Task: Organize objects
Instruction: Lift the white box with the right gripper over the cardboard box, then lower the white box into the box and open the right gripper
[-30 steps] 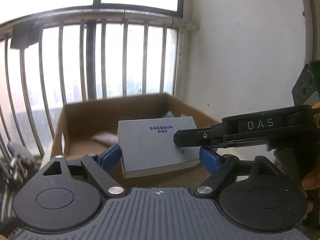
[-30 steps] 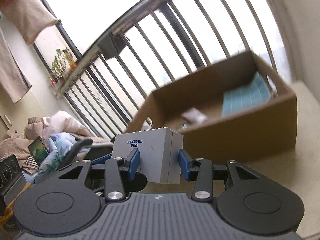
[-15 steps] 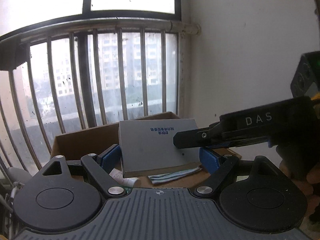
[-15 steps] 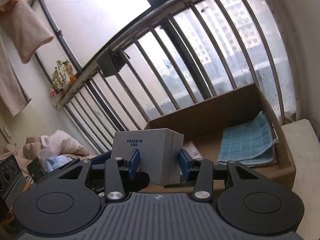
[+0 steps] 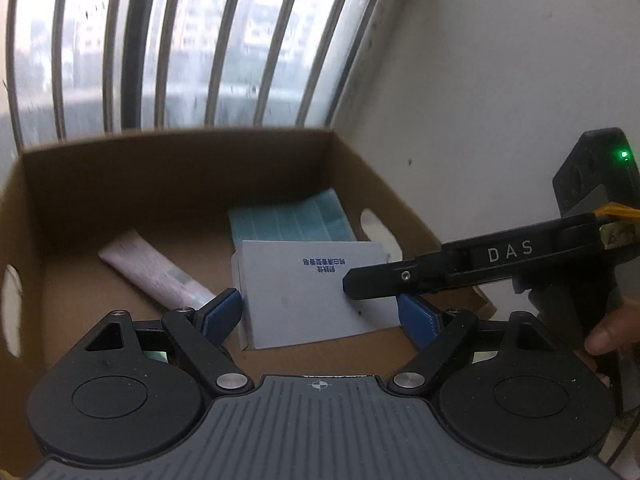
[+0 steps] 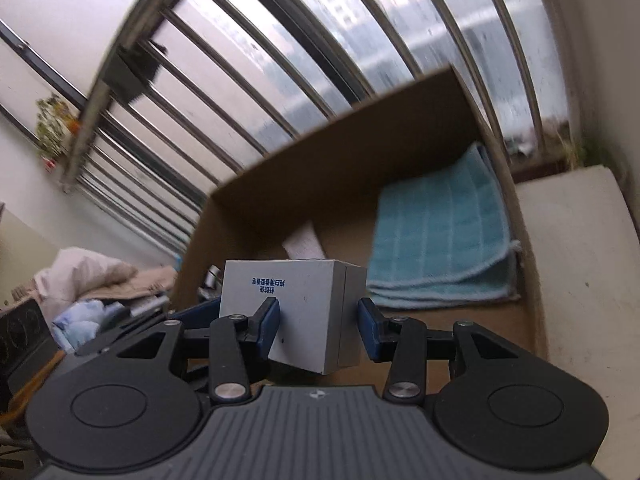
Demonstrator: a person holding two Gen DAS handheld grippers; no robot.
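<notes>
A white carton box with blue print (image 5: 304, 292) (image 6: 296, 296) hangs over the open cardboard box (image 5: 180, 172) (image 6: 340, 152), carried by both grippers at once. My left gripper (image 5: 320, 314) is shut on its wide sides, blue pads against both edges. My right gripper (image 6: 320, 320) is shut on its narrow sides, and one of its black fingers (image 5: 400, 278) crosses the box in the left wrist view. On the cardboard box's floor lie a folded light blue cloth (image 5: 288, 220) (image 6: 440, 240) and a pale pink tube (image 5: 152, 272) (image 6: 304, 242).
Metal window bars (image 5: 224, 40) stand right behind the cardboard box, with a white wall (image 5: 480, 100) on its right. A white ledge (image 6: 580, 260) runs beside the box. Bedding and clothes (image 6: 80, 280) are piled at far left. A person's finger (image 5: 608, 332) holds the right gripper's handle.
Both grippers have carried the white box forward from in front of the cardboard box to above its inside. The cloth and tube on its floor have come into full view.
</notes>
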